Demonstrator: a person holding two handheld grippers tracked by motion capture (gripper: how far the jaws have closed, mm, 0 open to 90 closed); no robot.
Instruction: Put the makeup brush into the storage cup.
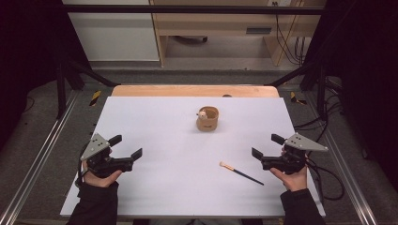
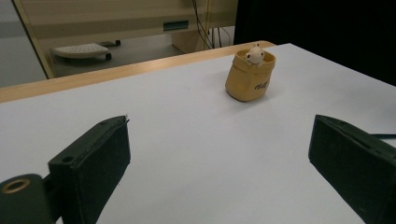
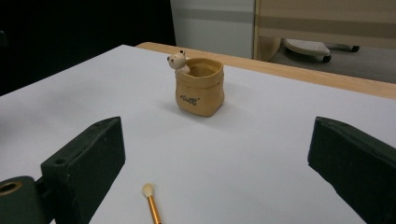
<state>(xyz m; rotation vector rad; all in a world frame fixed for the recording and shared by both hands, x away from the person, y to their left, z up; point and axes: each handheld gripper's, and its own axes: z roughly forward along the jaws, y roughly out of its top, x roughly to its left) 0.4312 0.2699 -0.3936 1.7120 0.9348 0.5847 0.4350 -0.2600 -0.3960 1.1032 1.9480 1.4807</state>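
A small tan sack-shaped pot [image 1: 207, 119] with a little bear figure on its rim stands upright on the white table top [image 1: 155, 122], toward the back centre. In the gripper views the pot [image 2: 249, 77] [image 3: 200, 87] stands well ahead of the jaws. A thin makeup brush [image 1: 240, 172] [image 3: 151, 203] with an orange ferrule and dark handle lies flat near the front right. My left gripper [image 1: 126, 146] rests at the front left, open and empty [image 2: 219, 161]. At the front right my right gripper [image 1: 266, 146] is open and empty [image 3: 217, 161], just right of the brush.
The white sheet covers a wooden table whose far edge [image 1: 195, 90] shows at the back. Metal rails [image 1: 37, 159] run along both sides, and cables [image 1: 328, 183] trail at the right. Beyond the table are a wooden desk [image 1: 225, 28] and a floor.
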